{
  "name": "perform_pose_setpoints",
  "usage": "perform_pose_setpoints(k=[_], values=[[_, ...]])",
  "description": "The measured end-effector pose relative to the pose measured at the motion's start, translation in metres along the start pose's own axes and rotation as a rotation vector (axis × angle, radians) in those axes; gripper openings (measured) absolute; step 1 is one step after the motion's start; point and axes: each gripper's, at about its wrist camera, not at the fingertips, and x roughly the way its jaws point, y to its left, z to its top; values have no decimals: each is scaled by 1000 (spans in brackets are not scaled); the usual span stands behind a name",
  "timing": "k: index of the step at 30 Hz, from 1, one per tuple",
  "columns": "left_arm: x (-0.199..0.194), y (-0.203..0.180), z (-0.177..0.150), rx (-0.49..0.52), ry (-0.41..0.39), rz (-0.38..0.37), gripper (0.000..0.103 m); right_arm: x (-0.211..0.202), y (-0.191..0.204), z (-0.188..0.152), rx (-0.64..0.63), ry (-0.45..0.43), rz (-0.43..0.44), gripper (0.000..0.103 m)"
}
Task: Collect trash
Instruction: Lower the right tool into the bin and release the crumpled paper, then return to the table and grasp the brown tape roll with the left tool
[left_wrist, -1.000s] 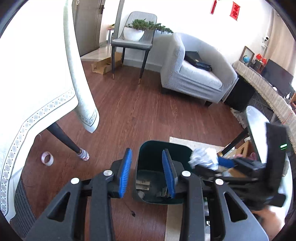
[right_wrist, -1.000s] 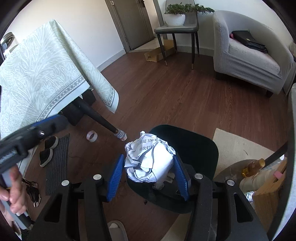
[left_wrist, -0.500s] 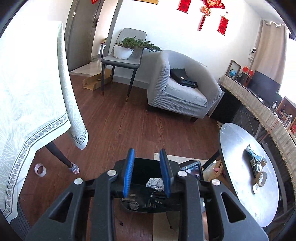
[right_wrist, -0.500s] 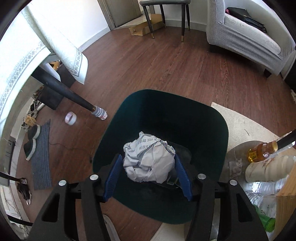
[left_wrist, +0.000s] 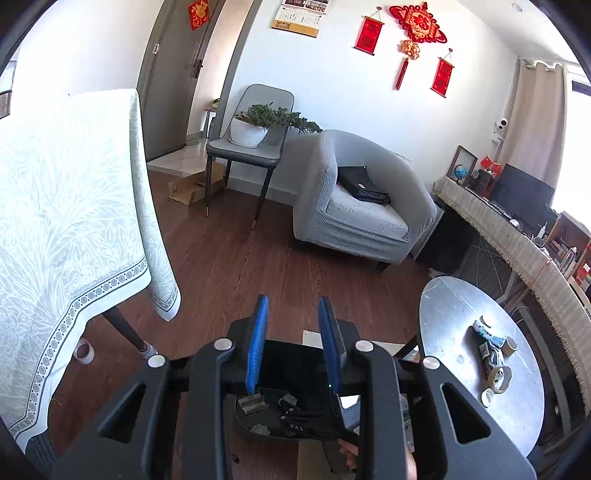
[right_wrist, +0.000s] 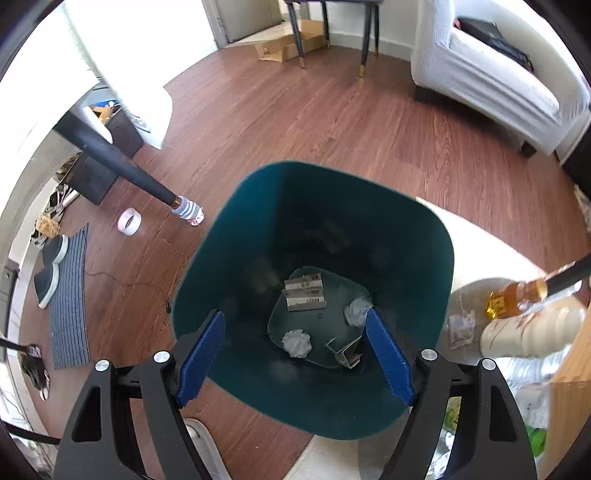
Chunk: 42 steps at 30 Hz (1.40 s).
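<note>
A dark green trash bin (right_wrist: 229, 243) stands on the wood floor, seen from above in the right wrist view. At its bottom lie two crumpled paper balls (right_wrist: 296, 342), a printed card box (right_wrist: 304, 293) and a small open carton. My right gripper (right_wrist: 295, 356) is open wide and empty, just above the bin's near rim. My left gripper (left_wrist: 294, 345) is open and empty, higher up, looking over the bin (left_wrist: 240, 328). More trash (left_wrist: 491, 356) lies on the round metal table (left_wrist: 454, 317).
A table with a pale cloth (left_wrist: 66, 229) and dark leg (right_wrist: 122, 166) stands to the left, a tape roll (right_wrist: 129, 221) beside it. A grey armchair (left_wrist: 362, 206) and chair with a plant (left_wrist: 245, 147) stand behind. Bottles (right_wrist: 517, 295) crowd the right of the bin.
My right gripper opened and the crumpled paper ball dropped out of its jaws into the bin. My left gripper rose and tilted up, showing more of the room.
</note>
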Motion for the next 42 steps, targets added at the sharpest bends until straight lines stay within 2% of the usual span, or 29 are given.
perform_pose_setpoints(k=[4, 9, 12, 16, 23, 25, 27, 29, 37, 39, 42], values=[[-6, -3, 5, -17, -23, -13, 29, -34, 10, 2, -15, -80, 41, 79], [-16, -12, 10, -9, -57, -17, 30, -87, 24, 5, -67, -174, 99, 67], [-25, -23, 14, 9, -78, -35, 34, -118, 27, 7, -93, -222, 105, 63], [-33, -45, 15, 48, -94, -59, 42, -161, 13, 5, -100, -273, 84, 62], [-26, -90, 5, 109, -72, -120, 51, -231, -52, -11, -35, -370, -4, 62], [-21, -103, 0, 135, -59, -149, 60, -249, -75, -19, -10, -391, -38, 62], [-14, -117, -9, 163, -37, -199, 62, -266, -102, -27, 24, -410, -63, 62], [-4, -133, -18, 205, -12, -209, 63, -279, -131, -35, 57, -420, -78, 62], [38, -196, -50, 321, 106, -262, 68, -312, -223, -75, 193, -447, -129, 62], [47, -215, -62, 360, 142, -283, 70, -319, -237, -86, 220, -456, -136, 69], [57, -238, -82, 438, 179, -292, 74, -327, -259, -99, 259, -465, -135, 72]])
